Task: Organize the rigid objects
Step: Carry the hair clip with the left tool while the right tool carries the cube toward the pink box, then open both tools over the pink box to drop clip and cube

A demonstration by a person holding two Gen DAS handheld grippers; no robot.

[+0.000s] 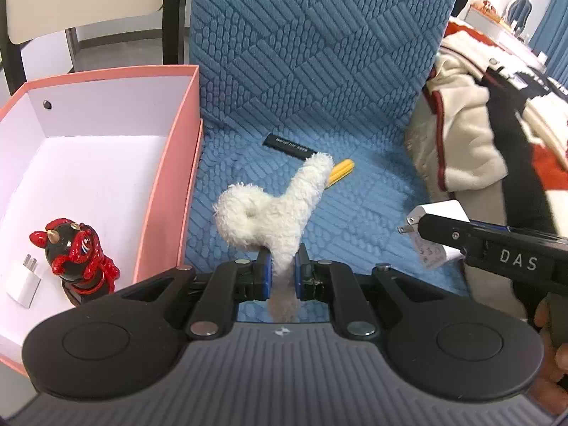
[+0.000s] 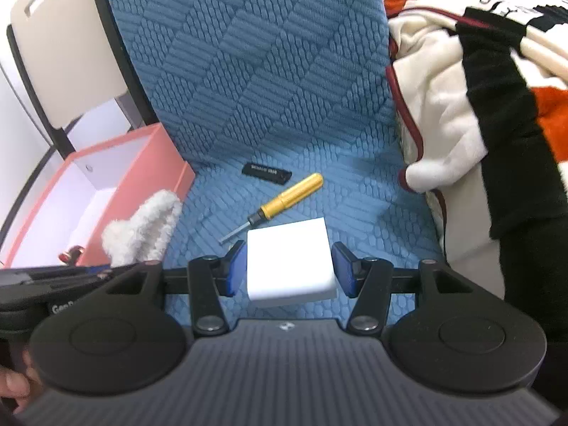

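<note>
The left hand-held gripper (image 1: 283, 269) is squeezing a white fluffy toy (image 1: 269, 213) tight between its blue pads, and the toy is sticking up above a blue bumpy seat cushion (image 1: 319, 88). The toy is just beside the pink box (image 1: 170, 184), on the cushion side of the box's wall.

The right hand-held gripper (image 2: 289, 269) is holding a white plug block (image 2: 289, 262), with its pads sitting about half wide on the block's two sides. This block is hanging over the cushion, farther from the pink box than the fluffy toy is.

Inside the pink box, a red and black figure (image 1: 76, 252) is standing next to a small white charger (image 1: 25, 278).

On the cushion, past the box's wall, a yellow screwdriver (image 2: 284, 200) is lying near a flat black bar (image 2: 267, 173). A white, red and black blanket (image 2: 479, 88) is piled on the far side of the cushion from the box.
</note>
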